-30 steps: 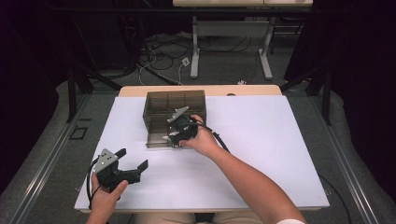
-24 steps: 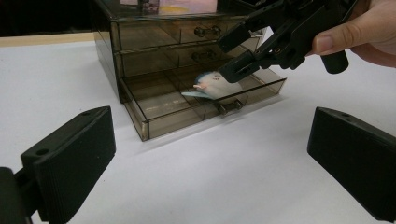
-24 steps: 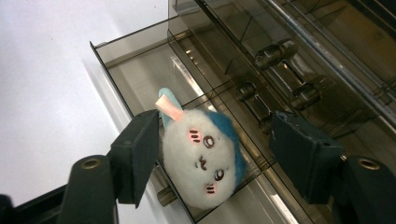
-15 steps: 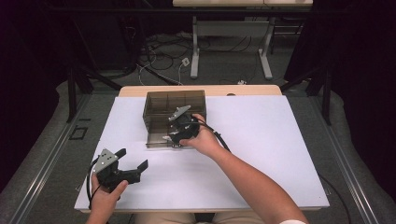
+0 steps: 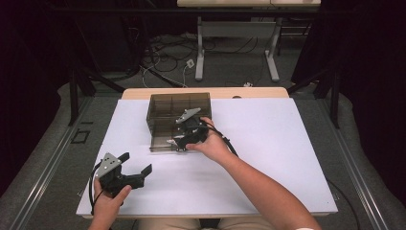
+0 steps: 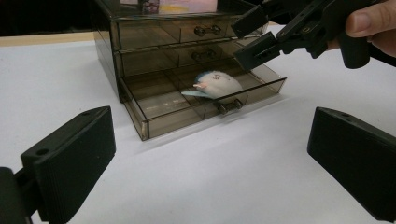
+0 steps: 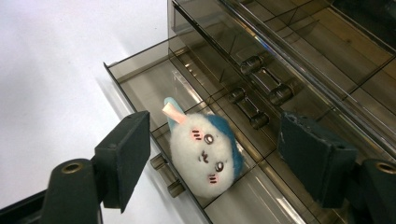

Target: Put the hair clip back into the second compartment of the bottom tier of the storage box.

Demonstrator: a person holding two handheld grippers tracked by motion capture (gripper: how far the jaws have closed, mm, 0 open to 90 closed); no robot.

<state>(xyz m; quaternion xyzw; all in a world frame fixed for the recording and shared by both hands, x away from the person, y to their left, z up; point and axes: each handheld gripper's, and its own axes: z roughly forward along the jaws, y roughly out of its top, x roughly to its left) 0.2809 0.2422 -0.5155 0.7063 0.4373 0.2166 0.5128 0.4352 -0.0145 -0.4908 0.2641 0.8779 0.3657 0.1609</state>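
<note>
A smoky see-through drawer cabinet (image 5: pixel 167 108) stands on the white table, its bottom drawer (image 6: pixel 159 105) pulled out. Inside the drawer lies a round white and blue plush toy (image 7: pixel 208 156) with a small face, also seen as a pale lump (image 6: pixel 215 84) in the left gripper view. My right gripper (image 5: pixel 178 141) hovers over the drawer, jaws either side of the plush without pressing it; they have just been opening. From the left gripper view it (image 6: pixel 252 36) sits above the drawer's right end. My left gripper (image 5: pixel 136 162) rests at the front left, open and holding nothing.
The two upper drawers (image 6: pixel 187 32) are closed, each with a small bar handle (image 7: pixel 261 77). White tabletop (image 5: pixel 277 143) stretches to the right of the cabinet. Beyond the table's far edge stand a desk frame (image 5: pixel 237 43) and loose cables on the floor.
Neither hand has shifted place. The right gripper's jaws look a little wider apart over the open drawer.
</note>
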